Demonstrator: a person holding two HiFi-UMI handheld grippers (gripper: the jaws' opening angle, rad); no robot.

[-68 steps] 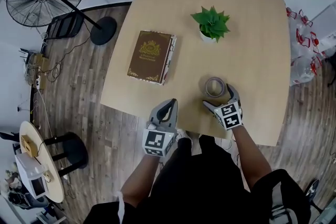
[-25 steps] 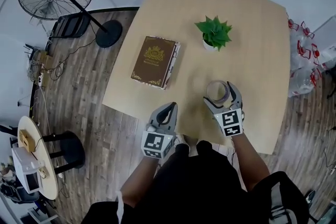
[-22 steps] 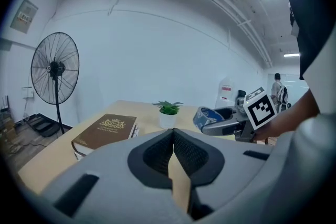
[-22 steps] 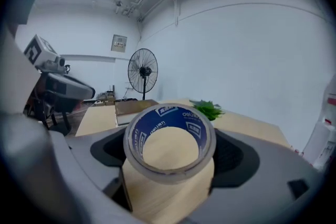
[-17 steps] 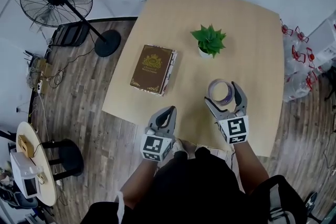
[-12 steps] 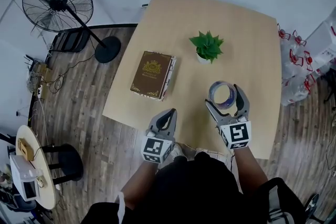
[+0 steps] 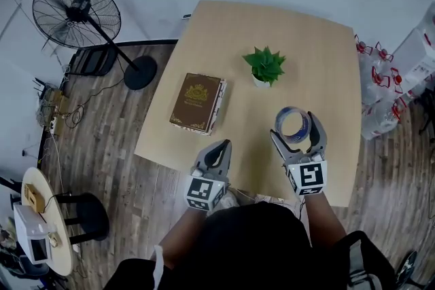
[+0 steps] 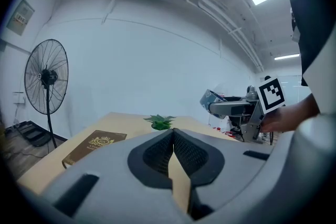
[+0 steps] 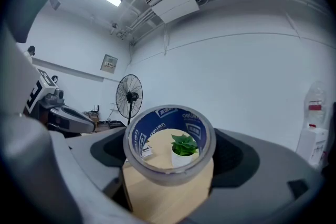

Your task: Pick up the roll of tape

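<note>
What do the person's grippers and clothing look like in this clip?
Both the left claw and right claw are grey, tapered two-jaw shells with black ribbed pads. Each carries a white cube with black square markers. The person wears black clothes; the forearms are uncovered.

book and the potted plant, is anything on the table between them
Nothing. In the head view, the stretch of table between the book and the potted plant is bare wood.

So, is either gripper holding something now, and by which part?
The right gripper holds the roll of tape by its outer wall, one jaw on each side of the ring. The left gripper is shut and empty.
</note>
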